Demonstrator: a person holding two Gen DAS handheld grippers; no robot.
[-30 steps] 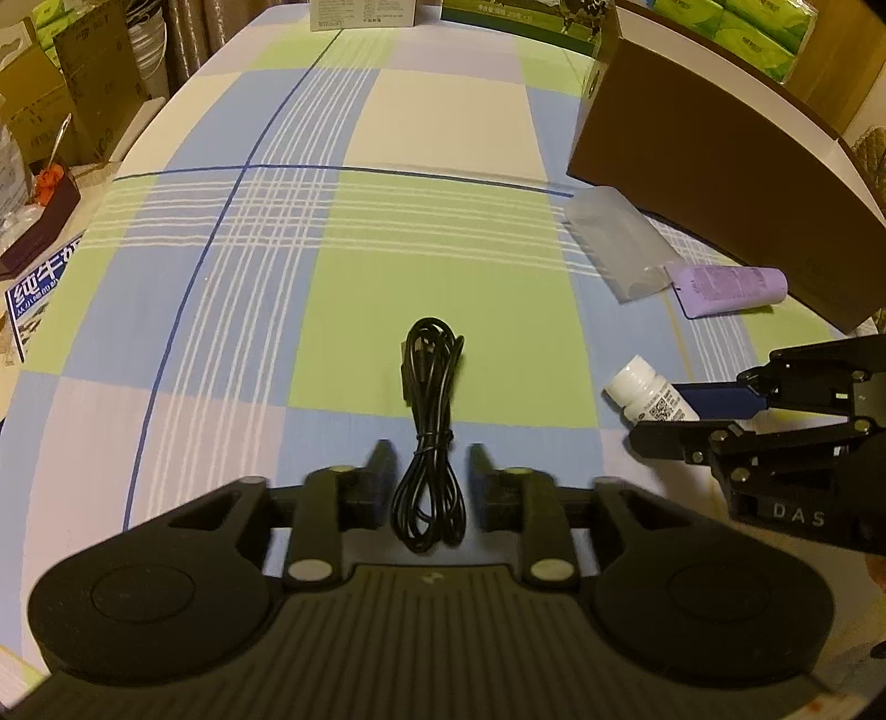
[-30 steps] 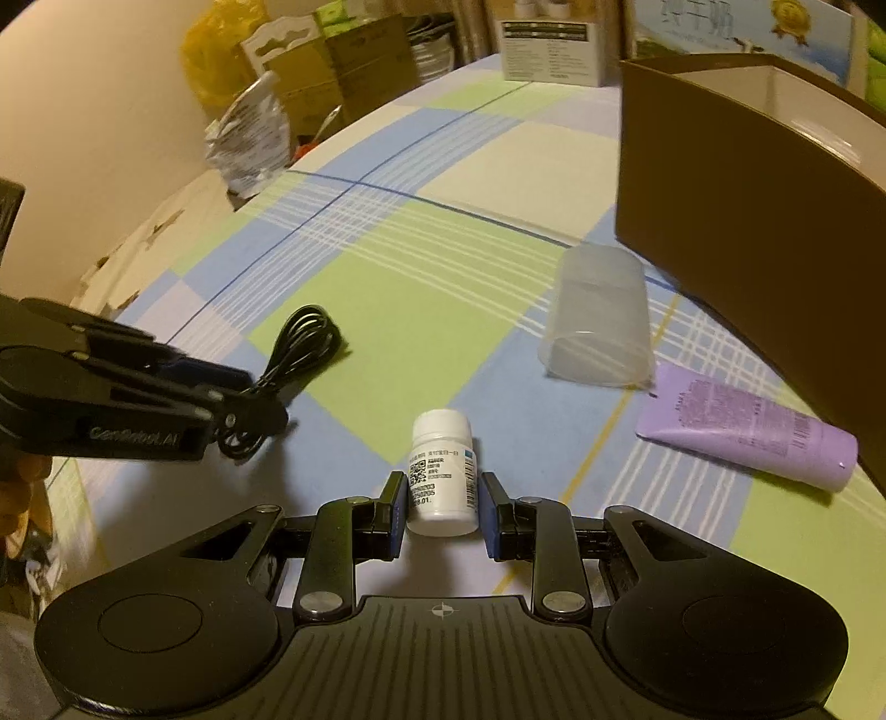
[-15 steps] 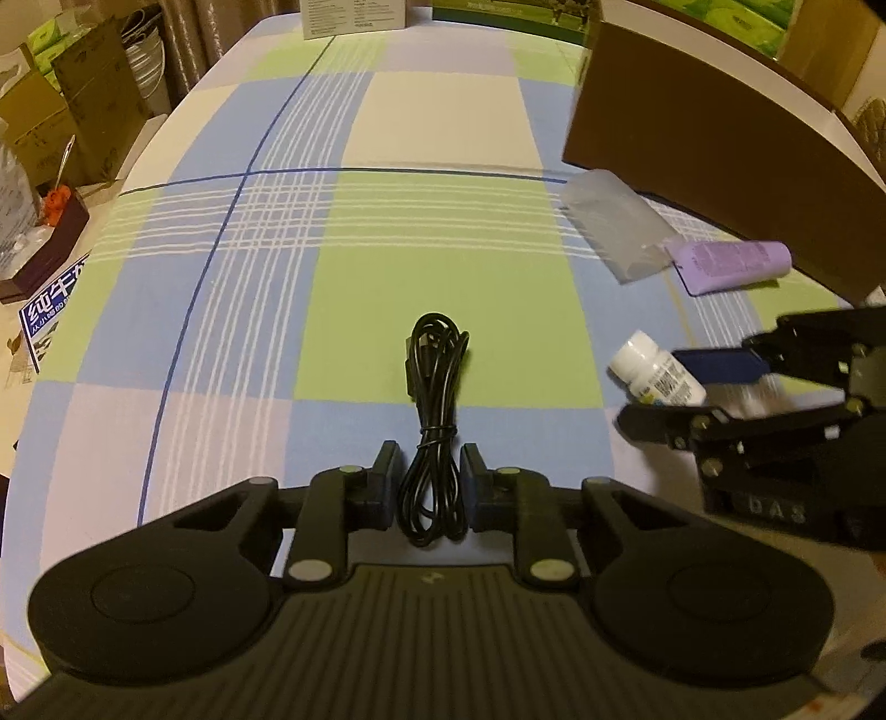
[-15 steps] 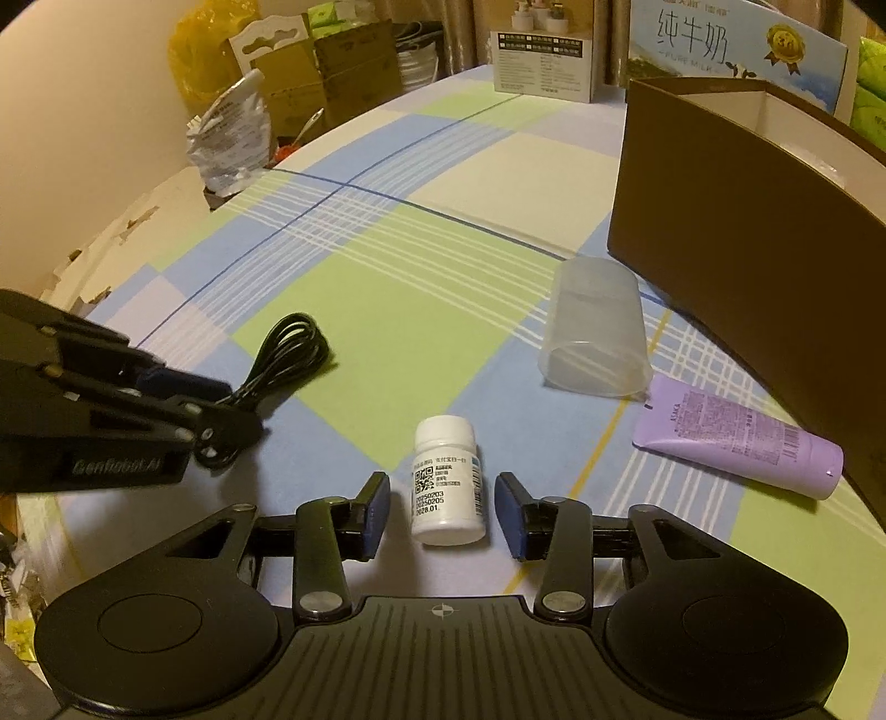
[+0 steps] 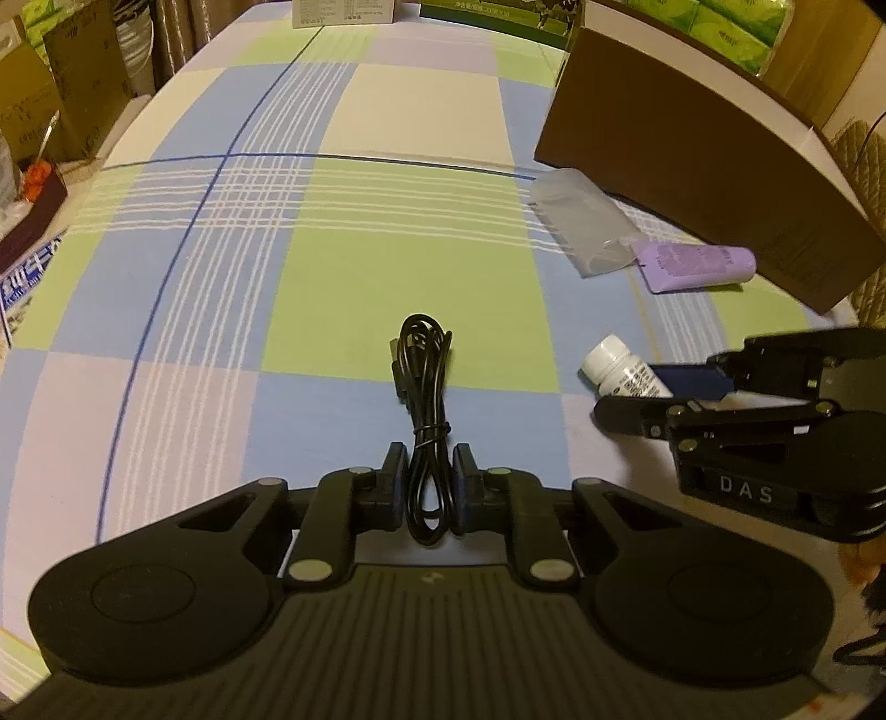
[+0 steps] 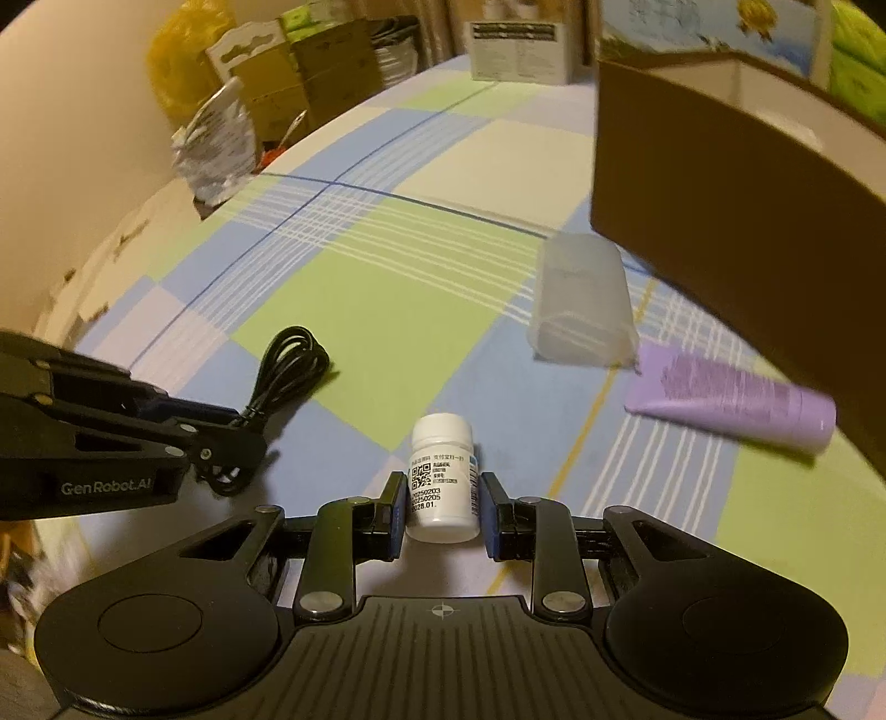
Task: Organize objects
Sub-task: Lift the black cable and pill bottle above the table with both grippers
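Observation:
A coiled black cable [image 5: 426,360] lies on the checked tablecloth [image 5: 387,266]. My left gripper [image 5: 429,482] is shut on its near end, both pads pressing the loop. From the right wrist view the cable [image 6: 293,360] runs into the left gripper [image 6: 238,429]. A small white pill bottle [image 6: 443,471] with a printed label lies between the fingers of my right gripper [image 6: 441,509], which is shut on it. In the left wrist view the bottle [image 5: 609,360] sticks out of the right gripper [image 5: 637,390].
A clear plastic cup [image 6: 581,299] lies on its side beside a purple tube [image 6: 731,399], both close to a large brown box [image 6: 747,221] at the right. Cartons [image 5: 343,11] stand at the table's far end. Boxes and bags [image 6: 221,144] crowd the floor at left.
The left fingers closed in onto the cable. The right fingers opened half a second ago and have shut on the bottle again; the right view has shifted.

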